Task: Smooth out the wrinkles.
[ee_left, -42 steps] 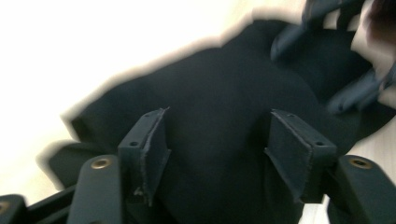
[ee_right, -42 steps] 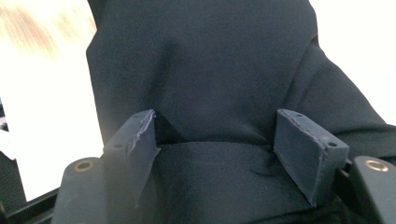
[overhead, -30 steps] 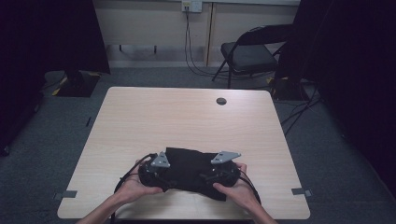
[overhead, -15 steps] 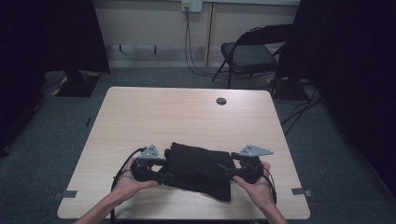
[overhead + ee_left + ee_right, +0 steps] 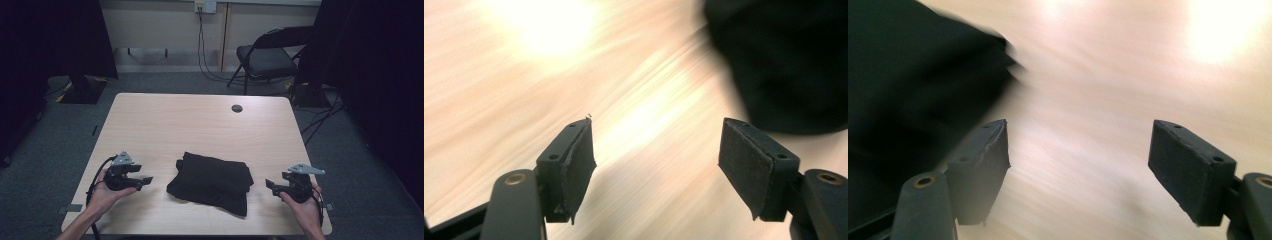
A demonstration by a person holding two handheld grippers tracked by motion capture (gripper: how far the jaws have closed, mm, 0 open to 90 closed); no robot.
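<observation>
Folded black cloth (image 5: 211,183) sits mid-table near the front edge, both grippers, left (image 5: 146,181) and right (image 5: 269,185), spread wide and empty. Top layer looks loose, so a careless re-grab might undo the fold.

Black folded cloth (image 5: 212,182), pale wood-grain table (image 5: 200,125), black tongs (image 5: 656,165) with grey plates

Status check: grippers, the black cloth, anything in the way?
Left gripper open, right gripper open, both clear of the folded black cloth. Cloth flat on table. Nothing blocking.
</observation>
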